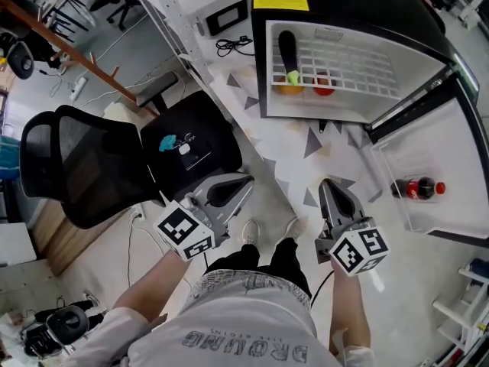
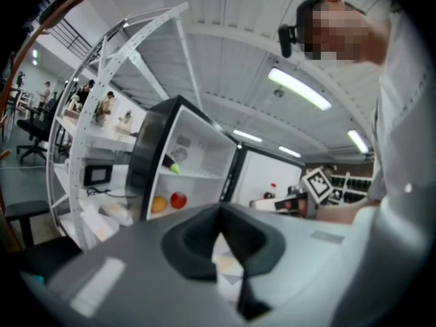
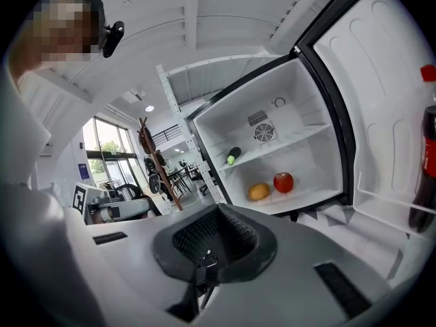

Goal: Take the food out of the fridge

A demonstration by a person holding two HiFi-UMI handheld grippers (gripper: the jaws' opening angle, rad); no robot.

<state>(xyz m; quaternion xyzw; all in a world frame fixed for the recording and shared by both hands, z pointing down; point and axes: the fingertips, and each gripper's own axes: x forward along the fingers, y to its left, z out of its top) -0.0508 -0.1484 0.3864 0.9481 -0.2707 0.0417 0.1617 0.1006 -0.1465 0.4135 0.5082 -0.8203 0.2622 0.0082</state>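
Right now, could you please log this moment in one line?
fridge open; orange, apple, cucumber inside; bottle in door; left gripper shut; right gripper shut

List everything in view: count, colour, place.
fridge: 1, black outside, white inside, door open, ahead
dark vegetable with green end: 1, upper wire shelf
orange fruit: 1, orange, below that shelf
red fruit: 1, red, beside the orange fruit
cola bottle: 1, dark, red cap, door shelf
office chair: 1, black, at the left
small teal item: 1, on the chair seat
left gripper: 1, grey, shut, empty
right gripper: 1, grey, shut, empty
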